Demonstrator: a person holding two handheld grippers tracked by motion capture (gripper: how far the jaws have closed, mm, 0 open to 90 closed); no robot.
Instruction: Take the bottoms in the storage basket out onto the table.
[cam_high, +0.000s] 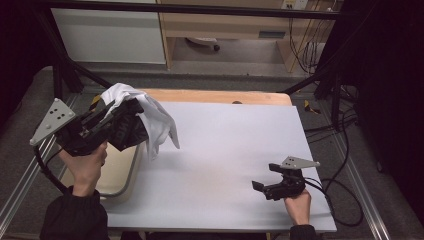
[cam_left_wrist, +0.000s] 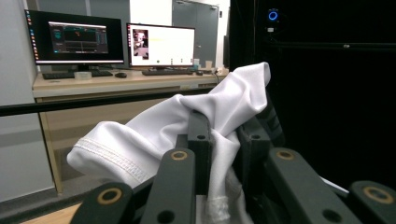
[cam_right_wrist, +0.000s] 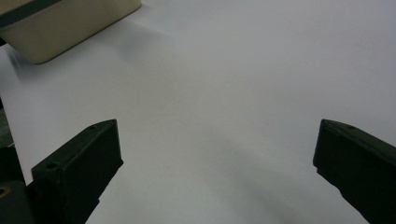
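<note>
the left gripper (cam_high: 131, 116) clamps the white cloth (cam_high: 152, 118) above the surface (cam_high: 225, 165); a thin hold may slip. the right gripper (cam_high: 261, 186) has its jaws apart, holding nothing.

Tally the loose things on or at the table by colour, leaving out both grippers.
White: 1, the crumpled white cloth pinched between the fingers of the left gripper, hanging above the table's left edge.
Cream: 1, the cream rectangular plastic tub at the left edge of the white table.
Total: 2
</note>
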